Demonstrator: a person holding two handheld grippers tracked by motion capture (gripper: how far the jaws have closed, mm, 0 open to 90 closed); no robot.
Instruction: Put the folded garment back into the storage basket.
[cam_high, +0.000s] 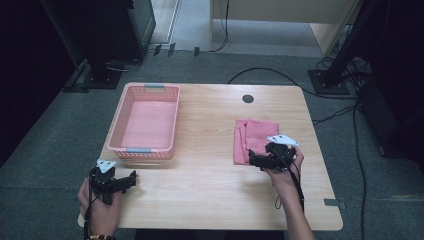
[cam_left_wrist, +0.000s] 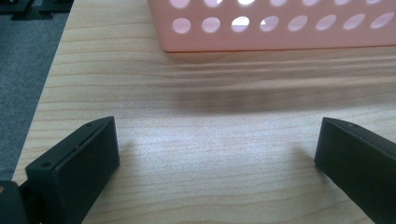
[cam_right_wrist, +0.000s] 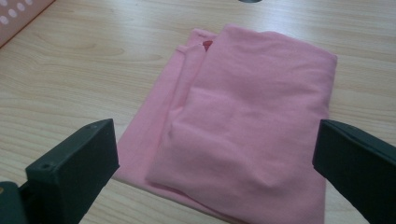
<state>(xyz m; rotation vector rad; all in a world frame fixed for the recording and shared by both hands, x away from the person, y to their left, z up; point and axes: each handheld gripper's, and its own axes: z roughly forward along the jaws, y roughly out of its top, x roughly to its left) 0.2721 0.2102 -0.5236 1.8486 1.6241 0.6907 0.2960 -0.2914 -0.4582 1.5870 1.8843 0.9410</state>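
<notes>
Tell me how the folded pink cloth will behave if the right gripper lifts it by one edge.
The pink cloth looks thin and soft, so it would probably droop. Its loosely stacked layers may slide apart and unfold. It seems light; the open right gripper should lift it easily.

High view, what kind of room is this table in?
Probably a lab or recording room: a bare wooden table on grey carpet, black equipment stands and cables around it.

No text, label, brand, number or sign can be read on anything pictured.
</notes>
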